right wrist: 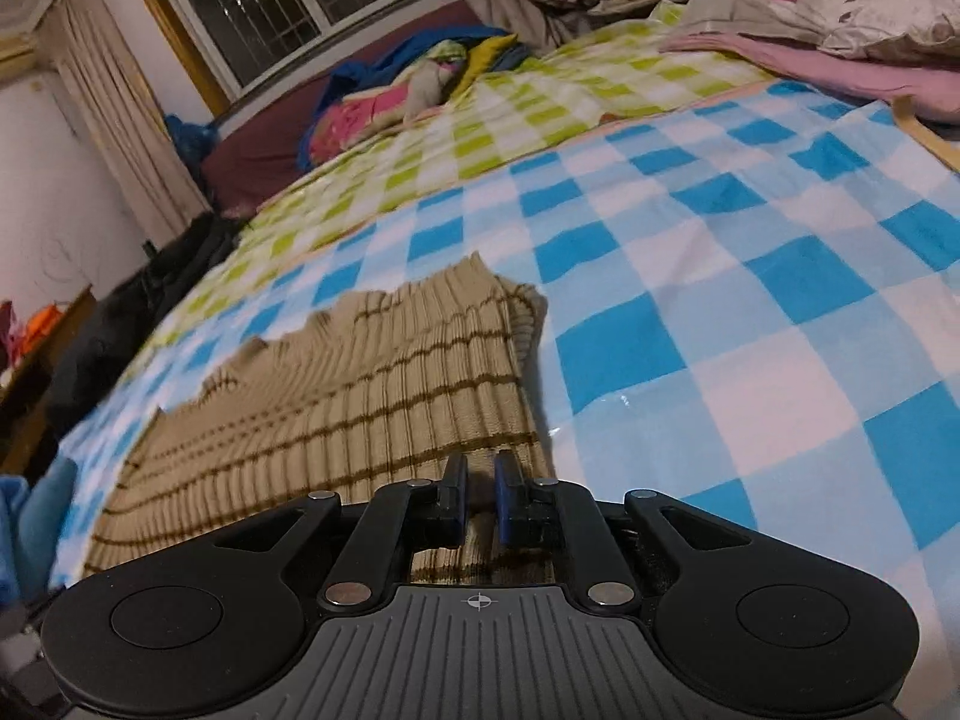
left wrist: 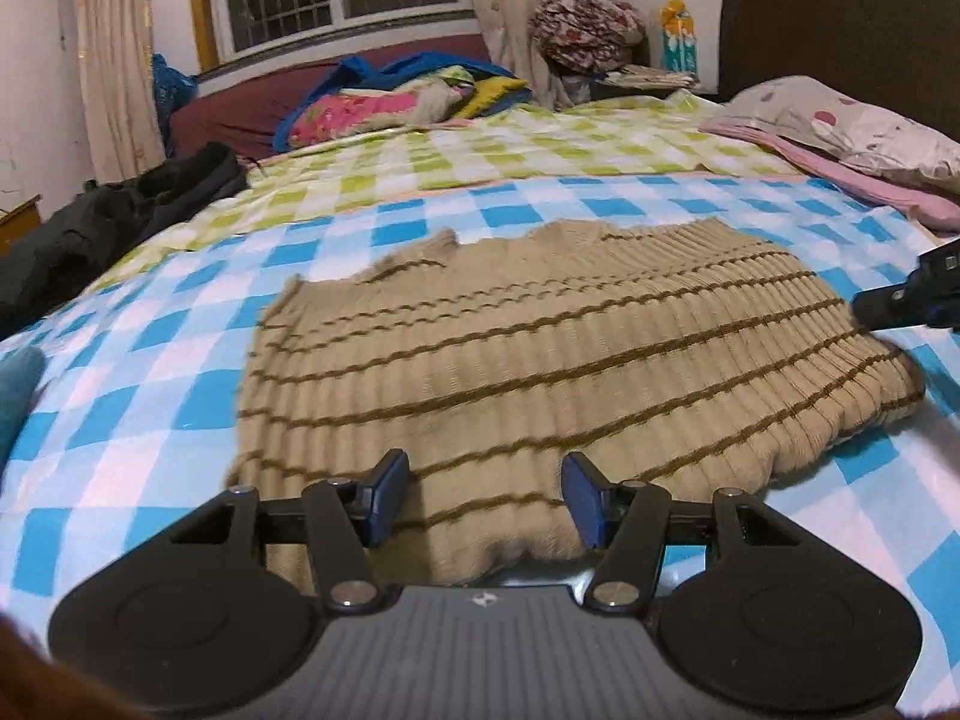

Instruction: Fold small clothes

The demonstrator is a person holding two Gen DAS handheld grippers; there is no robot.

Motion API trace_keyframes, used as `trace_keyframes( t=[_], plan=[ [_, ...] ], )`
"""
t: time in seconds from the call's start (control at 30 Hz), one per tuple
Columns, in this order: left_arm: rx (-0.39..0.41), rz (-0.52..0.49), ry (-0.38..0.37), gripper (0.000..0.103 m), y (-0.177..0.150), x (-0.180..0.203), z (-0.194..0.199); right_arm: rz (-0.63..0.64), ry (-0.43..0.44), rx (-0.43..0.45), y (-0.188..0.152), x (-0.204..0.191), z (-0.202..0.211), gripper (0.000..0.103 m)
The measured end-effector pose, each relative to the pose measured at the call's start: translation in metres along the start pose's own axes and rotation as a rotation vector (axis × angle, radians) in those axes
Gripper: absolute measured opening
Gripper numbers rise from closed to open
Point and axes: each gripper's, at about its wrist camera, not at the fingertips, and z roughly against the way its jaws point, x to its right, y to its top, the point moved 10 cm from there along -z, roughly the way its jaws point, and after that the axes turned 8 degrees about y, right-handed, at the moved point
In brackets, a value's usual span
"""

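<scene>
My left gripper [left wrist: 485,495]: two black linkage arms on each side, joined by round silver pivot screws, carrying flat blue pads [left wrist: 393,495] at the tips. Behind them sit two large black discs, each with a shallow circular recess, flanking a grey ribbed central plate stamped with a small white emblem. My right gripper [right wrist: 480,495]: the same build, with black linkages, silver pivot screws, blue pads [right wrist: 503,495] on black finger blocks, twin black discs, and a grey ribbed plate, here marked with a white crosshair symbol at its front edge.
</scene>
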Motion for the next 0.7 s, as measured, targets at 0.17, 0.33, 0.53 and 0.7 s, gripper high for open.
trace_keyframes(
  t=[0.17, 0.33, 0.53, 0.7],
  plan=[
    [-0.004, 0.055, 0.036, 0.062, -0.016, -0.029, 0.013, 0.045, 0.014, 0.0, -0.012, -0.002, 0.019, 0.043],
    [0.011, 0.123, 0.07, 0.062, -0.029, -0.055, 0.03, 0.064, -0.003, -0.043, -0.033, 0.0, 0.018, 0.042],
    [0.013, 0.141, 0.101, 0.061, -0.041, -0.079, 0.032, 0.059, 0.012, -0.058, -0.046, 0.002, 0.027, 0.042],
    [0.013, 0.162, 0.1, 0.061, -0.037, -0.089, 0.021, 0.086, 0.016, -0.066, -0.051, -0.001, 0.028, 0.042]
  ],
)
